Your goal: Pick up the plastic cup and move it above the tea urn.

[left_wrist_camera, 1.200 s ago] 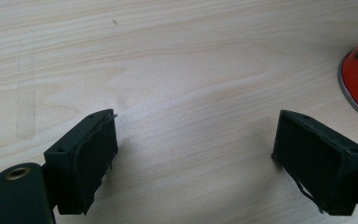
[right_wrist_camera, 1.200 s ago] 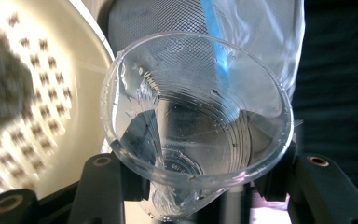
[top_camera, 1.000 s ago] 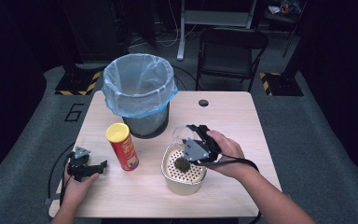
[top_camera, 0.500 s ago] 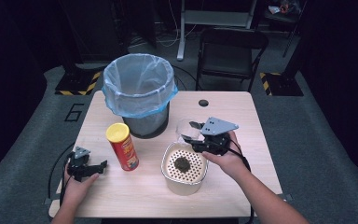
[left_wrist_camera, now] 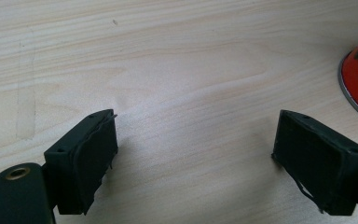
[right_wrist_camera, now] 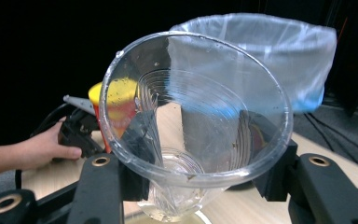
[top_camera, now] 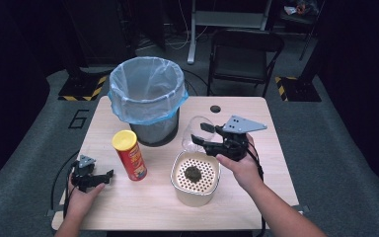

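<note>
Clear plastic cup (top_camera: 193, 132) sits clamped between the two black jaws of the right gripper (top_camera: 205, 136), which press on its sides from either flank. In the right gripper view the cup's (right_wrist_camera: 193, 121) open mouth faces the camera, tipped over, with droplets and specks on its inner wall. Compared with a second ago, the right hand (top_camera: 242, 165) has lifted: the cup was then low at the rim of the cream strainer bowl (top_camera: 196, 174), and it now hangs higher and farther back, above the bowl's far edge, on the side toward the bin (top_camera: 148, 98). The left gripper (top_camera: 91, 177) has not shifted; it rests near the table's (top_camera: 256, 128) front left corner with its jaws wide apart and bare wood between them, as the left gripper view shows (left_wrist_camera: 193, 154).

The strainer bowl stands on the table between the hands. Its perforated insert holds a dark clump (top_camera: 193, 173) in the middle. A bin lined with a pale blue bag stands at the back of the table, its inside hidden from here. A red can with a yellow lid (top_camera: 130, 154) stands upright just in front of the bin, lid on.
</note>
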A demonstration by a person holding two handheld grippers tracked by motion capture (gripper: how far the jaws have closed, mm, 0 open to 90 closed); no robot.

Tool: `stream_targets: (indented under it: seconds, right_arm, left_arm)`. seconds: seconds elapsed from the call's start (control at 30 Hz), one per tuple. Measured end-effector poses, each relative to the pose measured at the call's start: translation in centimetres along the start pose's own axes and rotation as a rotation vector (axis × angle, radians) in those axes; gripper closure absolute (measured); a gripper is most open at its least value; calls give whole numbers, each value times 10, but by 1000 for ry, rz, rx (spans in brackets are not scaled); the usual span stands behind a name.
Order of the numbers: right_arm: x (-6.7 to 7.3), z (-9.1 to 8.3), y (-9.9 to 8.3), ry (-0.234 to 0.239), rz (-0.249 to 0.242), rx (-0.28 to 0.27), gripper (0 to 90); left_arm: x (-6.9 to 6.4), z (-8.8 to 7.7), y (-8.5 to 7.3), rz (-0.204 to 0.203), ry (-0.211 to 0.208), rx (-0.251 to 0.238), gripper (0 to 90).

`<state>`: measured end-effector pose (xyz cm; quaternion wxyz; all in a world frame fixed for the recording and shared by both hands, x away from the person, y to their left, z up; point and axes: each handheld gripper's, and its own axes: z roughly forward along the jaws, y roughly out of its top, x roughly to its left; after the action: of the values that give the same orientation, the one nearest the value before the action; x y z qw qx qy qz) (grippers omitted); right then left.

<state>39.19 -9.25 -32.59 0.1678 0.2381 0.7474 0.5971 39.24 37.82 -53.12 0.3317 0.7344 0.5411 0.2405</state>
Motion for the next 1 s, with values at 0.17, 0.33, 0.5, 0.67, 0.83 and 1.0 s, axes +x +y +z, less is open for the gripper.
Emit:
stream_targets:
  seconds: [0.17, 0.33, 0.5, 0.67, 0.83, 1.0]
  right_arm:
    - [7, 3, 39, -7, -27, -16, 467]
    - [4, 14, 77, -43, -52, -23, 466]
    - [-8, 32, 119, -78, -50, -41, 466]
    - [-20, 64, 147, -102, -48, -12, 461]
    - [-29, 101, 160, -105, -12, -11, 456]
    - [-36, 138, 156, -166, 15, 54, 457]
  left_arm:
    - [0, 0, 0, -6, -6, 5, 128]
    - [-1, -1, -1, 0, -13, 2, 125]
    - [-1, -2, -1, 7, -24, 14, 125]
    - [-2, -2, -1, 8, -37, 14, 122]
    - [-1, -2, -1, 25, -39, 14, 118]
    - [-2, -2, -1, 18, -38, 14, 119]
